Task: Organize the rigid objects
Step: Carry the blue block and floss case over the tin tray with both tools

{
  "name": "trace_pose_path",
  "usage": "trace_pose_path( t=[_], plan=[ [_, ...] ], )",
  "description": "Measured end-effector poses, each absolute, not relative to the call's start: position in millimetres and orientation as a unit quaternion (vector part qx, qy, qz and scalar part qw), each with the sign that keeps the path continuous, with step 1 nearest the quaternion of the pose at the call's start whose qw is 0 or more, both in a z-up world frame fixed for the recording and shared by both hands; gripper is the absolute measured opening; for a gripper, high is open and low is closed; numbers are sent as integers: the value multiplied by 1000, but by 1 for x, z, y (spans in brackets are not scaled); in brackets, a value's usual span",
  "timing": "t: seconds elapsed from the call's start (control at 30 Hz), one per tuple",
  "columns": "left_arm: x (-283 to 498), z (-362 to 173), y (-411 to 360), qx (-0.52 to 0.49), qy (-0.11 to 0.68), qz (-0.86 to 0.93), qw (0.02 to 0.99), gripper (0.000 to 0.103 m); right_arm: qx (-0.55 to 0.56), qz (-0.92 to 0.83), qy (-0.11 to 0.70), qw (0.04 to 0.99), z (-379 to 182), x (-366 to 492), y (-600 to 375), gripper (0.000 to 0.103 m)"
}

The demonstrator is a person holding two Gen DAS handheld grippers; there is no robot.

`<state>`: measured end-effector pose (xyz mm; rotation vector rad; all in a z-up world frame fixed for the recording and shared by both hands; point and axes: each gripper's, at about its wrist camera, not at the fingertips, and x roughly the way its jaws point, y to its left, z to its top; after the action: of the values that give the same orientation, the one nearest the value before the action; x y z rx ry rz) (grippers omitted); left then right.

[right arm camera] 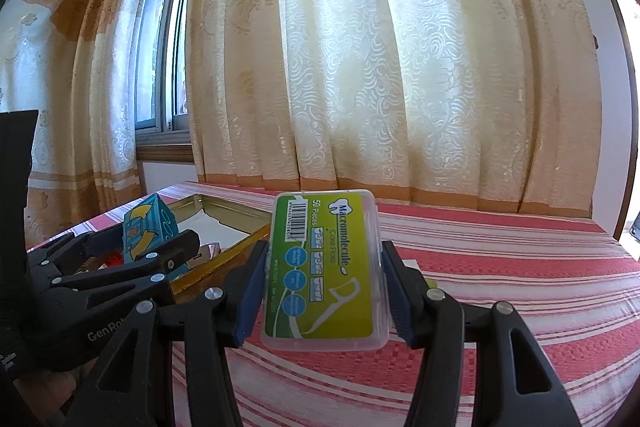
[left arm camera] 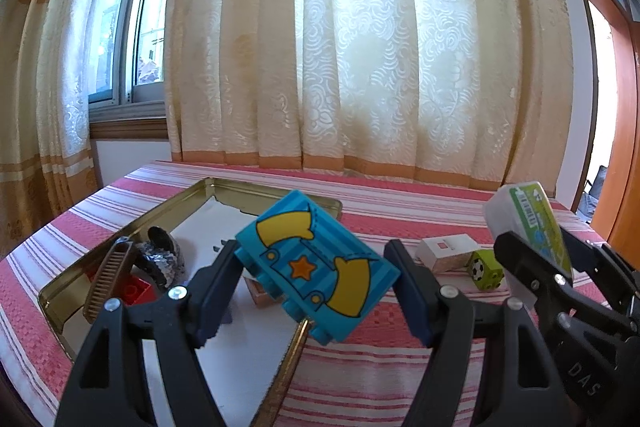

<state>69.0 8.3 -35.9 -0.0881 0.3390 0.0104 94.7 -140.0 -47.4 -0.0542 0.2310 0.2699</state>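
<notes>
Two hand-held grippers up over a worktop (left arm camera: 400,367) with a red-and-white striped cloth, each clamped on one thing

Left hand-held gripper (left arm camera: 316,291): blue pads press both sides of a blue toy block (left arm camera: 316,267) with a yellow moon shape and an orange star printed on it; block tilted, held off the surface, above the near right rim of the gold tin tray (left arm camera: 192,195). In the right wrist view the same block (right arm camera: 146,235) sits at about 9 o'clock, gripped by the left hand-held gripper (right arm camera: 160,247)

Right hand-held gripper (right arm camera: 324,291): pads clamped on the long sides of a clear floss pick box (right arm camera: 324,267) with a green-yellow label and a barcode, held upright off the cloth, label facing the camera. In the left wrist view that box (left arm camera: 528,223) is at 3 o'clock, in the right hand-held gripper (left arm camera: 536,267)

Tray lies open at 9 o'clock in the left wrist view, white inside. In it: brown comb (left arm camera: 108,279) leaning at the left side, red brick (left arm camera: 138,291) just beside it, crumpled foil piece (left arm camera: 160,259) behind them. Small brownish item under the blue block, can't tell what

On the cloth between the two grippers: white small box (left arm camera: 446,253) and a green cube (left arm camera: 486,269) with a football print, touching or just beside each other

Beige curtains (left arm camera: 360,47) behind, window (left arm camera: 136,27) at 10 o'clock
</notes>
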Motion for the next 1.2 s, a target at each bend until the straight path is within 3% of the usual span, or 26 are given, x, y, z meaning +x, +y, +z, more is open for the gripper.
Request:
trace_pose_path(
  t=[1.2],
  plan=[
    [58,-34,35,-53,148,27,987,73,-36,169,114,978,-48,95,-113,57]
  ],
)
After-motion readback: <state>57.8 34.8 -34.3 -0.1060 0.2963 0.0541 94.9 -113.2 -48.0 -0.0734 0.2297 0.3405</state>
